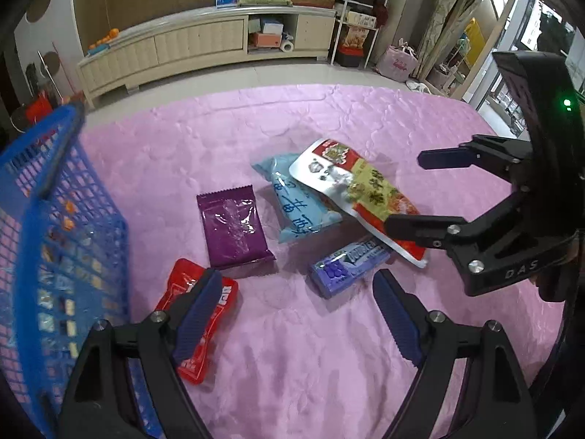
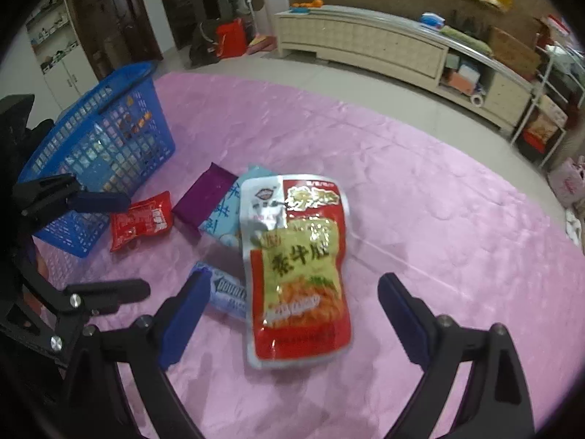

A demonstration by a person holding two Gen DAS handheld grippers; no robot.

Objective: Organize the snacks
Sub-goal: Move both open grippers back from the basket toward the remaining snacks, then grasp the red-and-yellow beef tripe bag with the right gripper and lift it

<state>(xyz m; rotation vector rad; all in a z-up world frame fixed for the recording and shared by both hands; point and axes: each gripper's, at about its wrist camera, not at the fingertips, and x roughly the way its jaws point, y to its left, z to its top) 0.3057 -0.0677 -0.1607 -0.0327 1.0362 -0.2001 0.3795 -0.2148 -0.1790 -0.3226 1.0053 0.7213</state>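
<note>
Several snack packs lie on a pink cloth [image 1: 292, 347]. A red pouch [image 1: 182, 285] lies under my left gripper's left finger. A purple pack [image 1: 232, 230], a light blue pack [image 1: 296, 201], a purple-blue gum box [image 1: 343, 267] and a large red-and-yellow pouch [image 1: 365, 190] lie ahead. My left gripper [image 1: 298, 314] is open and empty. My right gripper [image 2: 289, 322] is open, low over the red-and-yellow pouch [image 2: 296, 267], its fingers on either side. A blue basket [image 1: 55, 237] with snacks inside stands at left.
The basket [image 2: 102, 139] stands at the cloth's left edge. A cream TV cabinet [image 1: 204, 44] and a white shelf rack [image 1: 358, 14] stand beyond the cloth across a tiled floor. The right gripper [image 1: 413, 197] shows in the left wrist view.
</note>
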